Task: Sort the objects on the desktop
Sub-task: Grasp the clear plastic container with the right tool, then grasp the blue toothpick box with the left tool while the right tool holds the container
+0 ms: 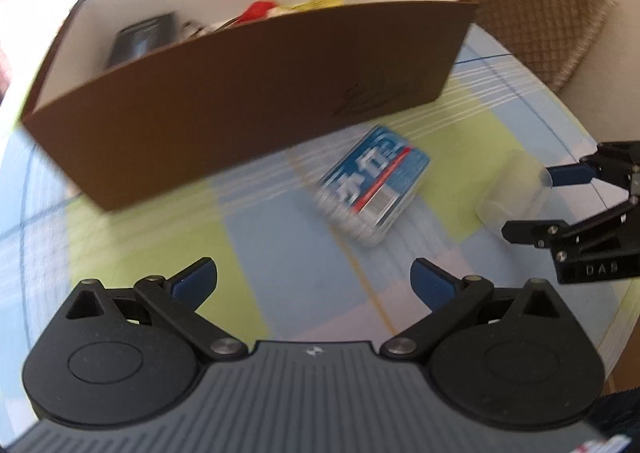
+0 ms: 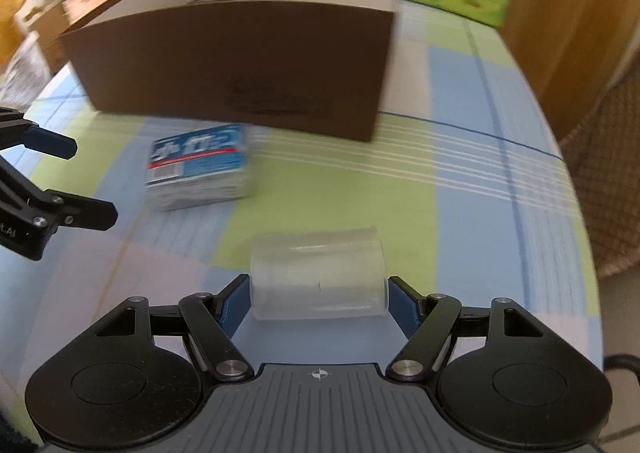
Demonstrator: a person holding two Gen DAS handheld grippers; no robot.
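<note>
Brown box (image 1: 248, 93) near surface's far edge already held dark item, red and yellow bits. Blue pack (image 1: 374, 185) lay outside, just before box. Clear cup (image 2: 318, 279) on its side, right gripper (image 2: 318, 293) jaws pinching it. Left gripper (image 1: 314, 283) jaws spread, empty. Two items left.

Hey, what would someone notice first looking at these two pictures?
The big brown box at the back of the checked cloth, with odds and ends inside. In front of it lies a blue pack. The right gripper brackets a clear cup on its side, while the left gripper is open and empty.
</note>
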